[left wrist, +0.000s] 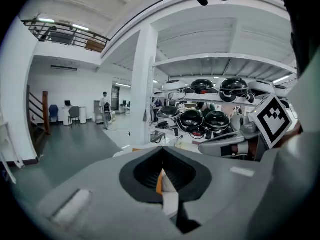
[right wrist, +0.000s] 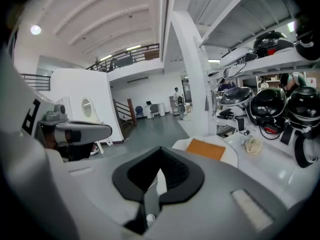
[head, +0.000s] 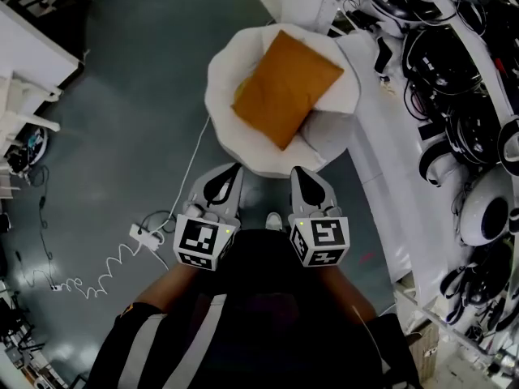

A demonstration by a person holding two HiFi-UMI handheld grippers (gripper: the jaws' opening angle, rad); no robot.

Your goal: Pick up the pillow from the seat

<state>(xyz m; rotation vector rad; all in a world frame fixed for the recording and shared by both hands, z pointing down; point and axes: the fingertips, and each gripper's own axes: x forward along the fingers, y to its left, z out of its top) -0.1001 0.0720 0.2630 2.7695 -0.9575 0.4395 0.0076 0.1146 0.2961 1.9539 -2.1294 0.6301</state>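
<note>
Both the left gripper [head: 229, 173] and right gripper [head: 298, 173] hang clenched and empty near the white seat [head: 220, 96], seemingly lined up side by side to reach its orange pillow [head: 285, 87].

The pillow [head: 288, 87] is a plain orange-brown, the seat [head: 223, 96] white, the floor [head: 138, 112] a dark grey-blue, and the power strip [head: 143, 236] white. The left gripper [head: 236, 168] and the right gripper [head: 295, 171] are pale grey with black inner pads, and their cubes [head: 201, 243] are white with black square markers. The person's garment [head: 174, 339] is black with light grey stripes.
</note>
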